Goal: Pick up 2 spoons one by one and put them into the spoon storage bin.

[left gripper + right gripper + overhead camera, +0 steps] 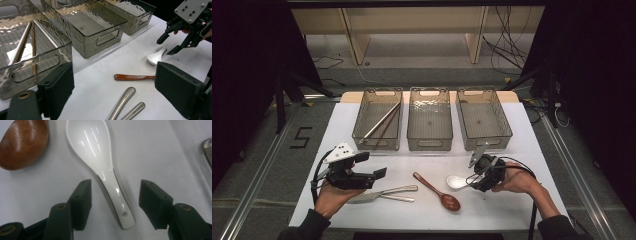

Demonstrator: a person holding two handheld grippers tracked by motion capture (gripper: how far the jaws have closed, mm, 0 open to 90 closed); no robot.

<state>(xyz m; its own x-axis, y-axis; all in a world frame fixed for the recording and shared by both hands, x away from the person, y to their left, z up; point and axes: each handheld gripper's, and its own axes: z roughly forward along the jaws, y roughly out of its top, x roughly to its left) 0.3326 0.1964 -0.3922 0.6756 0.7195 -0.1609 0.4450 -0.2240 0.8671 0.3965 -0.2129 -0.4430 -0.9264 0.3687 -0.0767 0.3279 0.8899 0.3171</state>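
While the white ceramic spoon (105,167) lies flat on the white table (522,200), bowl pointing away from the right gripper (113,195), its handle runs straight down the gap between that gripper's two black jaws. Gap on both sides here: neither pad touches the handle, so the jaws stand open around it, nothing gripped. Just beside the white spoon's bowl sits the brown wooden spoon (438,191), its bowl nearer the person, its handle slanting away from the white spoon. Beyond the wooden spoon, farther again from the white one, two steel utensils (384,194) lie side by side, handles towards the wooden spoon. Over them hovers the left gripper (374,165), well apart from the white spoon, jaws wide open and empty. Past the white spoon, towards the far edge of the table, three smoky clear plastic bins stand in a row: the right bin (483,120) closest to it, the middle bin (429,120) next, and the left bin (377,120) farthest, holding chopsticks (382,121) laid on a slant.
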